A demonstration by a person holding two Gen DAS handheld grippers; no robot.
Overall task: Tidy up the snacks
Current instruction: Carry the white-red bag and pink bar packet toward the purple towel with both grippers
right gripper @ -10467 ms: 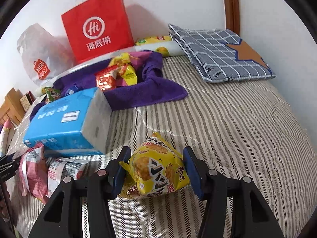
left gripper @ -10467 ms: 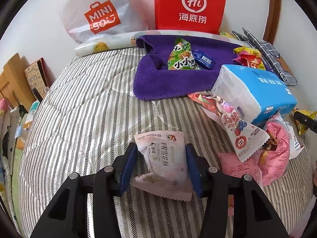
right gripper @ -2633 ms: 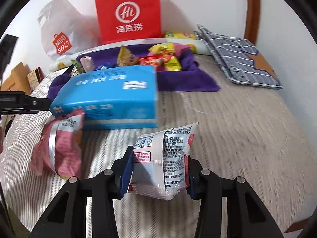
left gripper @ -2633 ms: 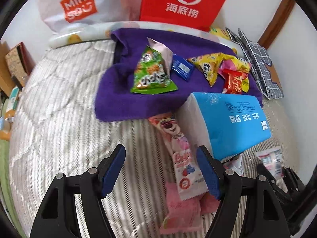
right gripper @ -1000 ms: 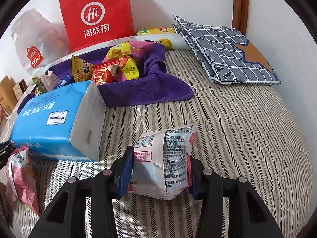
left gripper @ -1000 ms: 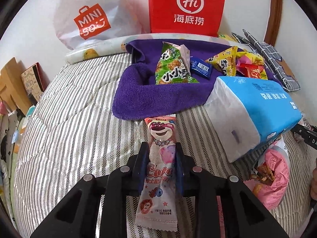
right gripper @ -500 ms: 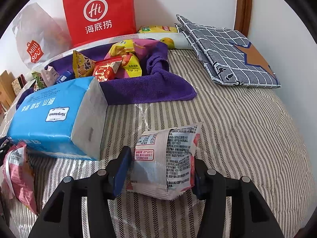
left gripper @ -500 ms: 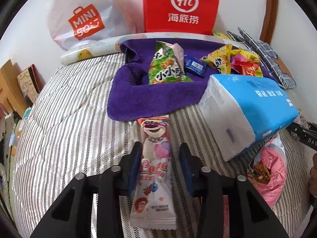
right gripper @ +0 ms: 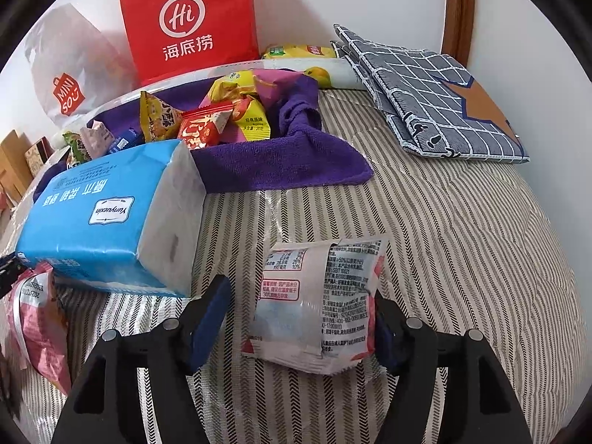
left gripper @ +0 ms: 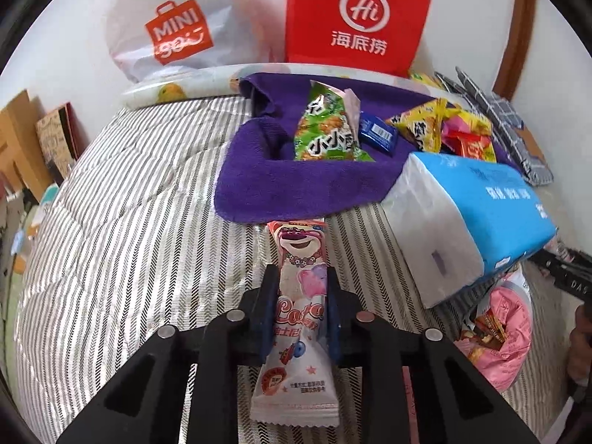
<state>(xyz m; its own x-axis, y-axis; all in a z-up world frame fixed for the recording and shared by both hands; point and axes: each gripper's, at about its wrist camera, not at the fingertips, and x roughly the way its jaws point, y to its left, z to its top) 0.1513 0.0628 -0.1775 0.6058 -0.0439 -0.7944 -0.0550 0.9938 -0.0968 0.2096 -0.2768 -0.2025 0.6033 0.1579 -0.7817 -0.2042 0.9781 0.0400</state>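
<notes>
On the striped bed (left gripper: 122, 222), the left gripper (left gripper: 299, 309) is clamped on the pink bear-print snack stick (left gripper: 298, 318), its jaws having just closed. The purple towel (left gripper: 259, 188), already loaded with snacks, lies toward twelve o'clock, just past the stick's far end. The right gripper (right gripper: 299, 318) has just been opening: its left pad stands clear of the white snack packet (right gripper: 318, 303) between the jaws. This looks like a mid-sort pickup; next, the left likely must lift and carry its stick onto the towel.
</notes>
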